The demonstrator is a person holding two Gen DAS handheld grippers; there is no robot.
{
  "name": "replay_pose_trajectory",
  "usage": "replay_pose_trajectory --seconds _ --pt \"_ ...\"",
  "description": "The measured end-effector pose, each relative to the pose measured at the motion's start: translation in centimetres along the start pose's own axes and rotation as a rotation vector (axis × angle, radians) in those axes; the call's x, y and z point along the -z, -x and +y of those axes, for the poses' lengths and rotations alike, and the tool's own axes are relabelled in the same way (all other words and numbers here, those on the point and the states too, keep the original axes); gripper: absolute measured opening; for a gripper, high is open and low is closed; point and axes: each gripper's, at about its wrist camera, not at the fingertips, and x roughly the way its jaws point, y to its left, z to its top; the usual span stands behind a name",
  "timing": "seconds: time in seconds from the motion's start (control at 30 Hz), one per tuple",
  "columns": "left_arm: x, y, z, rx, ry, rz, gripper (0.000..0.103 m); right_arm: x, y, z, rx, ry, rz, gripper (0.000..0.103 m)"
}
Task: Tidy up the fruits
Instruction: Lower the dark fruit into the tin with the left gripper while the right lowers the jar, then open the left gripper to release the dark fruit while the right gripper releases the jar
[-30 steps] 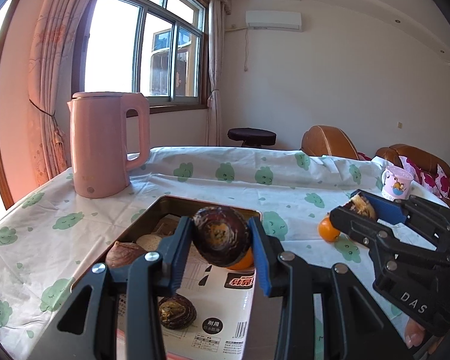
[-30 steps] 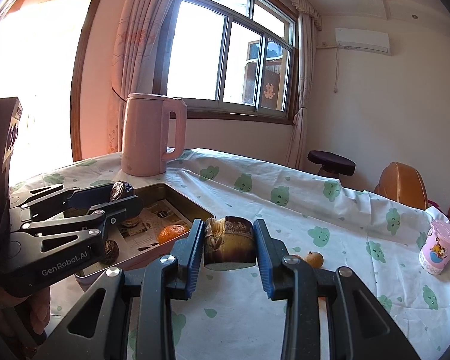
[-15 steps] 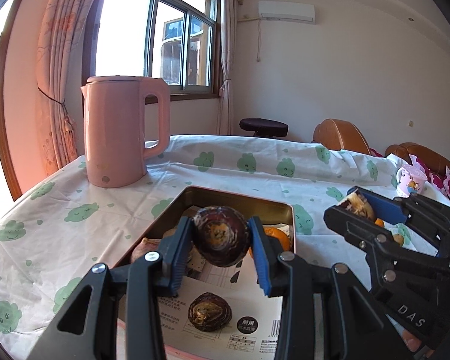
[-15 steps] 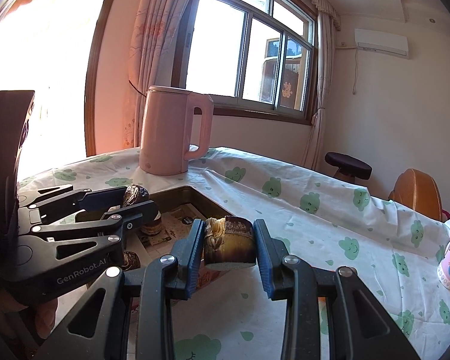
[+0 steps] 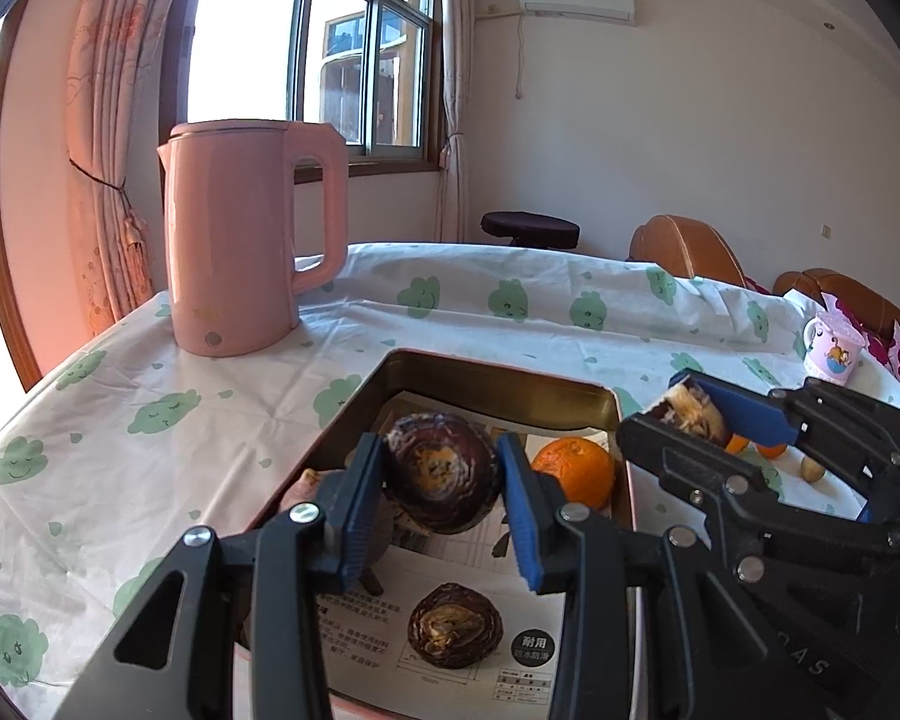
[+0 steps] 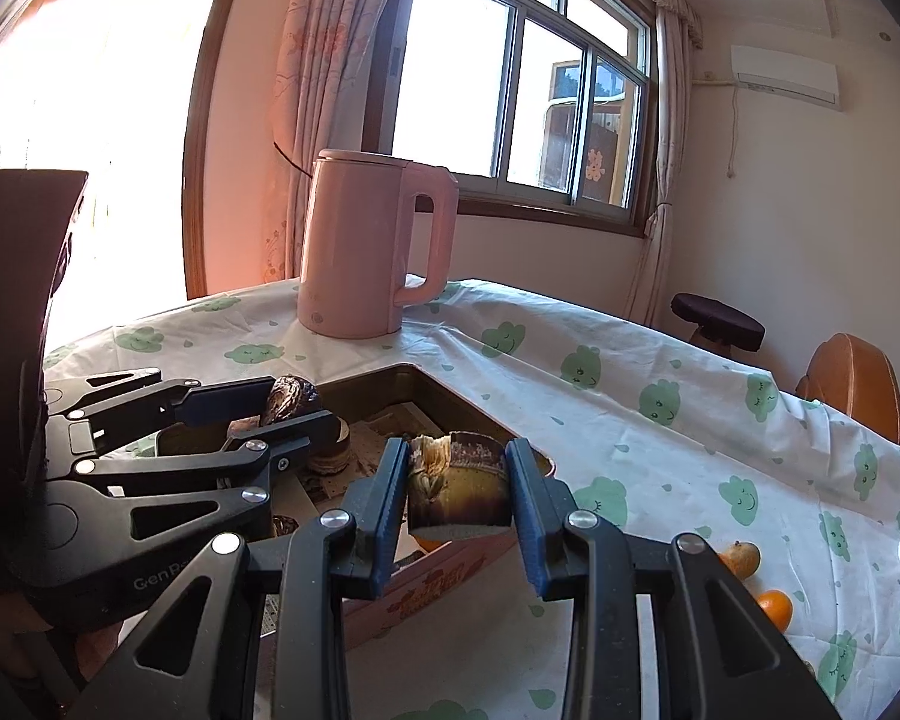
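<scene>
Cloud-print cloth covers the surface [image 5: 462, 324], where a tin [image 5: 498, 381] lined with printed paper sits just in front of a pink kettle [image 5: 240, 240]. Over the tin, the left claw [image 5: 441, 480] is clenched on a dark round fruit [image 5: 441, 471], above another dark fruit [image 5: 455, 624] and beside an orange [image 5: 576, 471]. Past the tin's rim, the right claw [image 6: 457, 495] grips a cut brown fruit chunk [image 6: 457, 489].

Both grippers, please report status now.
Left gripper shut on dark round fruit over tin tray. Right gripper shut on cut fruit piece beside tray. Path clear.
</scene>
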Motion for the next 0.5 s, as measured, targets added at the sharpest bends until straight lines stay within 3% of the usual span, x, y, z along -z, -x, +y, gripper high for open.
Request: replay_pose_trajectory --seconds 0.23,0.5 --pt "0.0 -1.1 0.7 0.008 0.011 0.057 0.04 0.0 -1.4 0.1 -0.02 -0.016 0.037 0.035" --pt "0.0 -1.3 0.7 0.011 0.003 0.069 0.04 0.2 -2.6 0.0 -0.033 -0.031 0.079 0.035"
